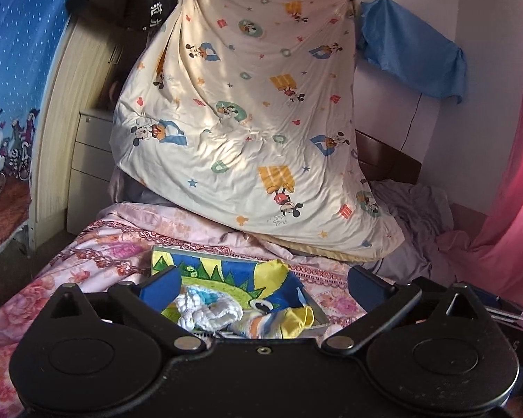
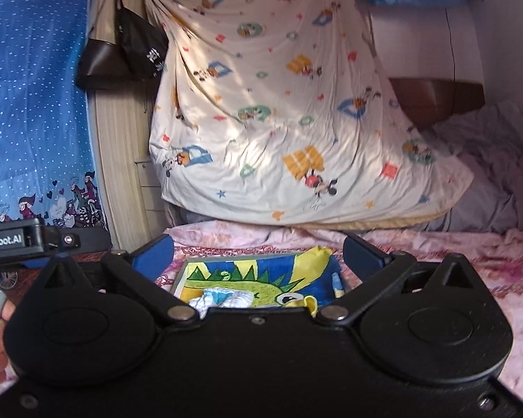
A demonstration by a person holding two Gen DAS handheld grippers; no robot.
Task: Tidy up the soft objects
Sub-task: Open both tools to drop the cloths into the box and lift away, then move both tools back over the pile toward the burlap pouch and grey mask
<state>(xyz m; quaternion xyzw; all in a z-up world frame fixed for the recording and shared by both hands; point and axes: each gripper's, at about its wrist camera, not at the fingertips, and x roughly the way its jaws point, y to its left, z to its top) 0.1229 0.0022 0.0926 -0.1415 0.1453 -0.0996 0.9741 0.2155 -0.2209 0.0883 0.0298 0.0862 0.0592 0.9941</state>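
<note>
a cream cartoon-print sheet (image 1: 247, 122) hangs behind the pink floral bedspread (image 1: 97, 264), a blue cloth (image 1: 415, 52) pinned on the wall beside it. a shallow tray (image 2: 181, 278) lined with dinosaur-print fabric (image 1: 226, 275) lies flat on the bedspread, its long side running across the view, holding a white-and-blue knitted piece (image 1: 198, 308) and a striped yellow one (image 1: 279, 324). the left gripper (image 1: 261, 278) and right gripper (image 2: 258, 254) both gape wide and empty, the tray between and below their fingers.

Both wrist views look nearly level across the bed (image 1: 69, 278), close above the tray (image 1: 317, 313), facing the hung cartoon sheet (image 1: 247, 111) they share.
</note>
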